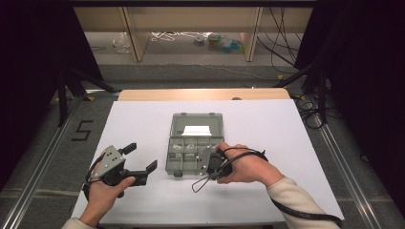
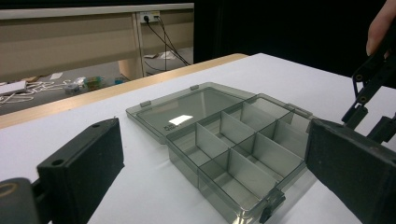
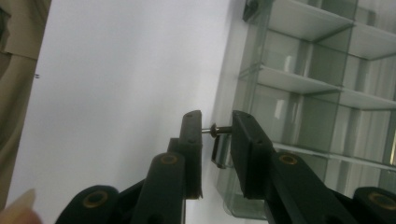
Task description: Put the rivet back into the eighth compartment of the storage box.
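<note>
One compartment box (image 1: 196,143), one screw (image 3: 215,130), two claws

grey carpet floor (image 1: 43,143), wooden bench (image 1: 191,21), dark curtains (image 1: 28,57)

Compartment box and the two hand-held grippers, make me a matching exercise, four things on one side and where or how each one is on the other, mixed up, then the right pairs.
Things
1. compartment box
2. lid
3. left hand-held gripper
4. right hand-held gripper

States
A. shut on a small screw beside the box's outer wall
B. lying open flat on the white table, behind the compartments
C. jaws wide apart, to the left of the box
D. smoky clear plastic, split by dividers, with nothing in the compartments that show

Pairs: 1-D, 2-B, 3-C, 4-A
</note>
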`<action>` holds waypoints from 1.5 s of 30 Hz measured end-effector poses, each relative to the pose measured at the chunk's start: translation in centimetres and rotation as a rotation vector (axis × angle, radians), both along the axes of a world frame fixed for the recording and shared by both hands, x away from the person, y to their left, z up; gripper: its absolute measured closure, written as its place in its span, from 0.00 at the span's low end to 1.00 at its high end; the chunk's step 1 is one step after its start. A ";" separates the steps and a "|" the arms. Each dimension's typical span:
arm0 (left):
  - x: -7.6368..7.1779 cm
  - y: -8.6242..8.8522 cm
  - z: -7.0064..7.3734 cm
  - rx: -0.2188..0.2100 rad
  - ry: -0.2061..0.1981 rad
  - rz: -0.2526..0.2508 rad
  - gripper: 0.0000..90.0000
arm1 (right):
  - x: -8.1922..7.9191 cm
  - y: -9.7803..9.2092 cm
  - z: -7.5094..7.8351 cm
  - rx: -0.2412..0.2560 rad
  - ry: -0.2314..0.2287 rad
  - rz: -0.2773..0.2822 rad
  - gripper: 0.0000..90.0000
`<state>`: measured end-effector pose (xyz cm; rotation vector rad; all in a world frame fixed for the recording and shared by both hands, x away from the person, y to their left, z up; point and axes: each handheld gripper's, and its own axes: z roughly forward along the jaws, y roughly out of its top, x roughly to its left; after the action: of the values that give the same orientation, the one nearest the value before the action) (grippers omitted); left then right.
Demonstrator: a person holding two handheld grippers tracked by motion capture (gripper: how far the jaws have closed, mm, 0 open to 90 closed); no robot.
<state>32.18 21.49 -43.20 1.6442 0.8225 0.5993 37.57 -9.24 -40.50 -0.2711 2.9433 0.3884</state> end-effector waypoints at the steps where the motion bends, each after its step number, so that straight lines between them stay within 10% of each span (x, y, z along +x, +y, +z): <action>1: 0.0 0.0 0.0 0.000 0.000 0.000 0.05 | 0.1 -0.1 0.1 0.001 -0.003 -0.003 0.84; 45: 0.0 0.0 0.0 -0.001 0.000 0.001 0.05 | 1.1 -1.1 0.5 0.020 -0.027 -0.036 0.84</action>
<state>32.17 21.52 -43.19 1.6431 0.8233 0.6002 38.69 -10.34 -39.96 -0.2181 2.9114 0.4058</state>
